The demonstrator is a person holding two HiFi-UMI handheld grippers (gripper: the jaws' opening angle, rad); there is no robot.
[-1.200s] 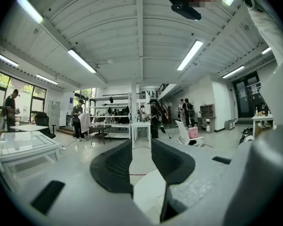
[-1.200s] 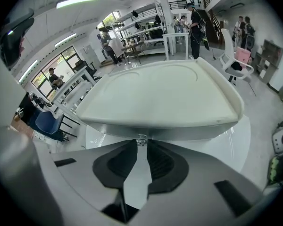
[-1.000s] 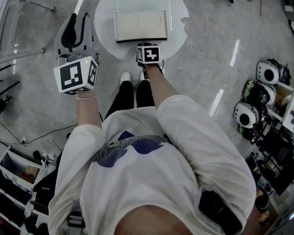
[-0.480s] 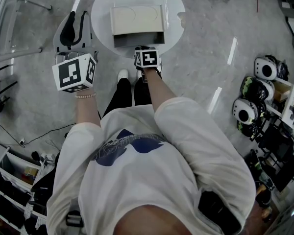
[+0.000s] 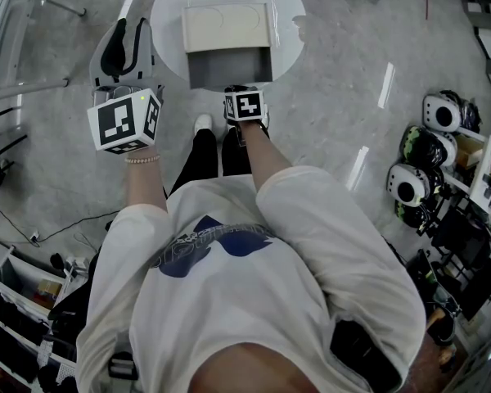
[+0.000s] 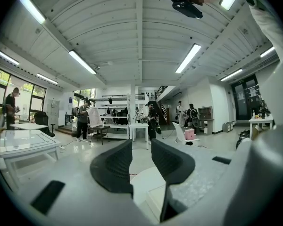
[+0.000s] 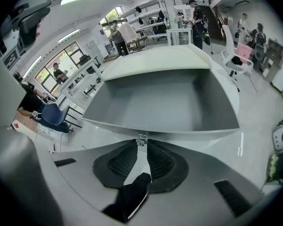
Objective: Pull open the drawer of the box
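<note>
On the round white table (image 5: 290, 11) sits the box (image 5: 227, 24), a low cream-coloured case with a smooth, matt top and two faint circles marked on it. Its drawer (image 7: 165, 102) stands drawn well out toward the person, past the table's edge: a shallow, plain grey tray with straight walls and a thin front lip. A small metal knob (image 7: 141, 139) sits at the middle of that lip, and the right gripper (image 5: 244, 93) has its ribbed black pads pinched narrowly onto it. The left gripper (image 6: 140, 149) hangs off to the person's left, well apart from the table, its curved black jaws parted with nothing between them. Each gripper carries a cube with black-and-white square markers. Below the table lies a polished grey concrete floor (image 5: 335, 80) that mirrors the ceiling lights in streaks. White and black helmets (image 5: 430, 150) rest on a rack at the right. Beyond is a large open workroom with a ribbed white ceiling, strip lights, white tables, shelves, a staircase and several people standing about.
</note>
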